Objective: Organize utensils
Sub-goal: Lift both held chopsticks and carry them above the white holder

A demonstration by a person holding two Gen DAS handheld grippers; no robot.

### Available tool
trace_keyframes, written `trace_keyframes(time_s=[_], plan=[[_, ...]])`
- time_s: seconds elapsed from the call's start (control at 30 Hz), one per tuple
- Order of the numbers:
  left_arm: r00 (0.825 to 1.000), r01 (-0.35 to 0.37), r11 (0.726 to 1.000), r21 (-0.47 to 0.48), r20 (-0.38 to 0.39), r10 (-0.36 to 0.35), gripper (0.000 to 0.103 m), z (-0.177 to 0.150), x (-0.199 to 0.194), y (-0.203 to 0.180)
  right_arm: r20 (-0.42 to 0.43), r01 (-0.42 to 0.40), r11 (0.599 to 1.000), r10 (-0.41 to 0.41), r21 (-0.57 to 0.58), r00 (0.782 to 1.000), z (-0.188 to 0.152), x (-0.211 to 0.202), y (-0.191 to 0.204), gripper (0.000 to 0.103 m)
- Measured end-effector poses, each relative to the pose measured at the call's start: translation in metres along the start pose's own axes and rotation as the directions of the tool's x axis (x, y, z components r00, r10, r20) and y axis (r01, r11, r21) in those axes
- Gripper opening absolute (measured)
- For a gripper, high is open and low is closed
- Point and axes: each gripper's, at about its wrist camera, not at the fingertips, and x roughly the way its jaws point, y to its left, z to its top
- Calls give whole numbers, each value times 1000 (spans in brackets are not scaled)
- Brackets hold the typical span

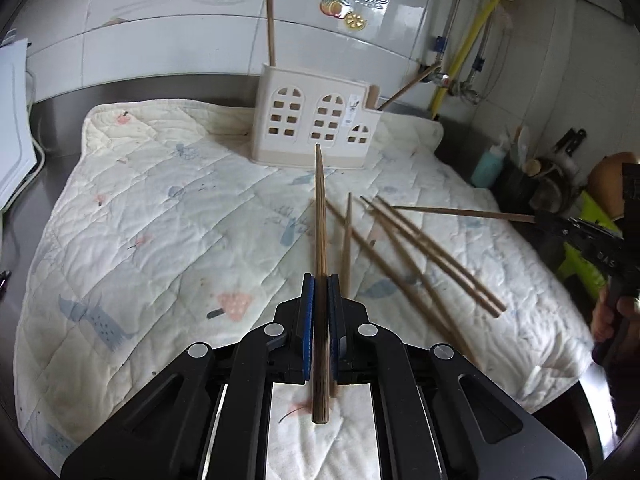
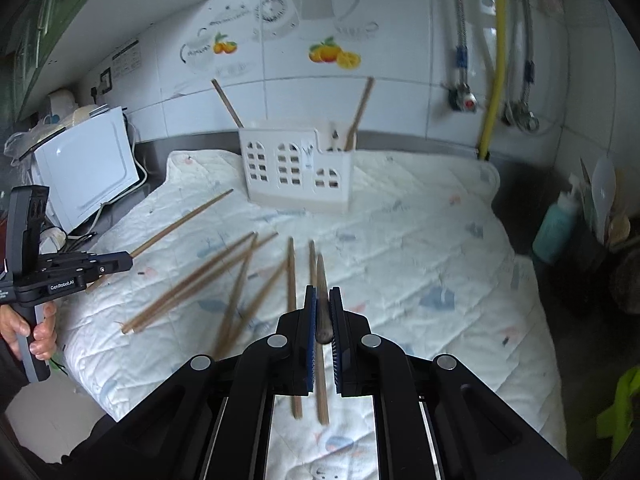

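My left gripper (image 1: 320,284) is shut on a wooden chopstick (image 1: 320,216) that points toward the white house-shaped utensil holder (image 1: 312,120). My right gripper (image 2: 322,296) is shut on another chopstick (image 2: 321,280); in the left wrist view the right gripper (image 1: 536,219) holds its chopstick (image 1: 460,213) level above the mat. Several loose chopsticks (image 1: 416,252) lie on the quilted mat, also in the right wrist view (image 2: 224,276). The holder (image 2: 296,168) has upright chopsticks (image 2: 360,112) in it. My left gripper (image 2: 130,260) shows at the left with its chopstick (image 2: 184,216).
The quilted white mat (image 1: 160,220) covers a steel counter. A white microwave (image 2: 88,168) stands at the left. A teal bottle (image 2: 556,228) and dark utensil pot (image 1: 524,188) stand at the right. Pipes and a yellow hose (image 2: 494,80) run down the tiled wall.
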Motion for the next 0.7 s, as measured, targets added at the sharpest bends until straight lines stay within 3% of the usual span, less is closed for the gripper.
trace_keyframes(time_s=[0.43, 0.7], plan=[[1000, -1, 997, 77, 30, -2, 5, 56, -19, -3, 114, 2, 999, 4, -52, 994, 74, -15, 1, 6], [999, -23, 995, 97, -37, 27, 5, 120, 0, 3, 200, 12, 997, 5, -80, 980, 123, -23, 1, 6]])
